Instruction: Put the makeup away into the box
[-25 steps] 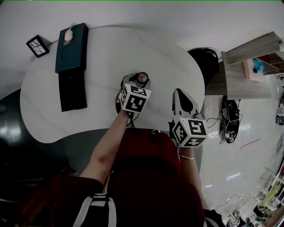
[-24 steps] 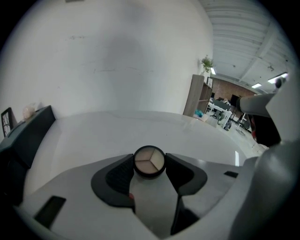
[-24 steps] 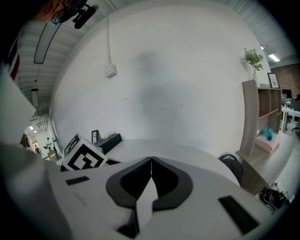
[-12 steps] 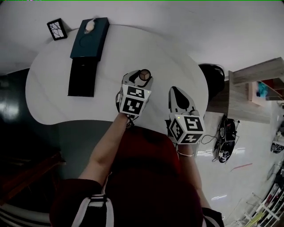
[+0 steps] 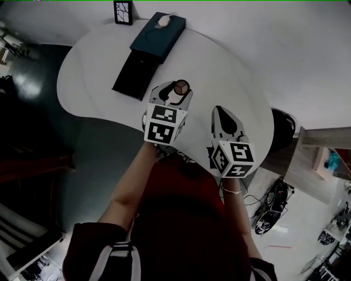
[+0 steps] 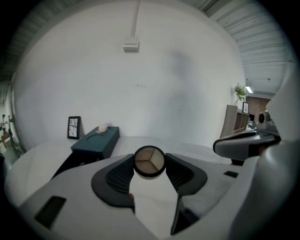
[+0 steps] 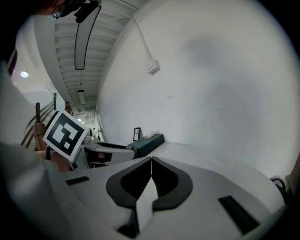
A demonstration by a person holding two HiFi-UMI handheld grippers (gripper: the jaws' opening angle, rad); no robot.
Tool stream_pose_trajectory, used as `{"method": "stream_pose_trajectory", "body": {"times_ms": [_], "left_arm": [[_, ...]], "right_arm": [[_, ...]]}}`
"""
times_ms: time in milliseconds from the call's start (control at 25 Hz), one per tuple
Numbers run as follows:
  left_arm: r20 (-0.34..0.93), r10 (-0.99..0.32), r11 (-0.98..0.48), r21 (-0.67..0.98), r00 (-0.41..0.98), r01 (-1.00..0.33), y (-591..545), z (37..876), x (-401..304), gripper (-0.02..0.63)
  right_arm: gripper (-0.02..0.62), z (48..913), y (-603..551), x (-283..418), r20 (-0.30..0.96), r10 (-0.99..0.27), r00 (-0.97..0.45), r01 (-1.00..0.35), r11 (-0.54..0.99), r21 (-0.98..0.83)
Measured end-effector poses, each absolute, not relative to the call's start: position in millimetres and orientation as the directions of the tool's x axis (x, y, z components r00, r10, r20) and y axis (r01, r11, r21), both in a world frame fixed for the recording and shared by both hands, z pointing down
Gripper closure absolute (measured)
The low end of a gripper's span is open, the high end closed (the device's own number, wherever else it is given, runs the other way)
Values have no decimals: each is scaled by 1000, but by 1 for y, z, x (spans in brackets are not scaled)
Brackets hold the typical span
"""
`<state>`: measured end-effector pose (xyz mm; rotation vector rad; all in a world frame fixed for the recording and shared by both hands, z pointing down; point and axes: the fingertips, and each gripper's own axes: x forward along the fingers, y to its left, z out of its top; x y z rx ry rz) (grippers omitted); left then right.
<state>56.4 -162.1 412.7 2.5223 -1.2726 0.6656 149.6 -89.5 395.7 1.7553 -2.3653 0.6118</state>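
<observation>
My left gripper (image 5: 176, 89) (image 6: 149, 164) is shut on a round makeup compact (image 5: 181, 86) (image 6: 149, 161) with three brown-beige shades, held above the white table (image 5: 230, 99). The box (image 5: 158, 35) (image 6: 96, 141) is dark teal, with its black lid or tray (image 5: 135, 77) open toward me; it stands at the table's far side, up and left of the compact. A small pale object (image 5: 162, 21) rests on top of the box. My right gripper (image 5: 221, 112) (image 7: 151, 164) hovers to the right, jaws pressed together with nothing between them.
A small framed picture (image 5: 123, 12) (image 6: 73, 127) stands behind the box by the white wall. A black round object (image 5: 282, 130) sits off the table's right edge, beside wooden shelving (image 5: 323, 148). Dark floor lies left of the table.
The head view has swung, so the table and box now sit tilted and further right in frame. Both grippers keep their poses; the compact stays in the left jaws.
</observation>
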Motion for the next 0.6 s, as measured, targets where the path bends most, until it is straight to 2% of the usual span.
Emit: {"method": "stream_pose_trajectory", "body": {"times_ms": [320, 600], "left_arm": [[489, -799, -411, -17, 351, -912, -153, 399, -22, 373], [500, -828, -312, -36, 253, -949, -150, 401, -75, 373]], "right_arm": [[580, 395, -94, 98, 333, -820, -466, -882, 401, -248], [580, 399, -102, 52, 340, -756, -559, -829, 500, -251]]}}
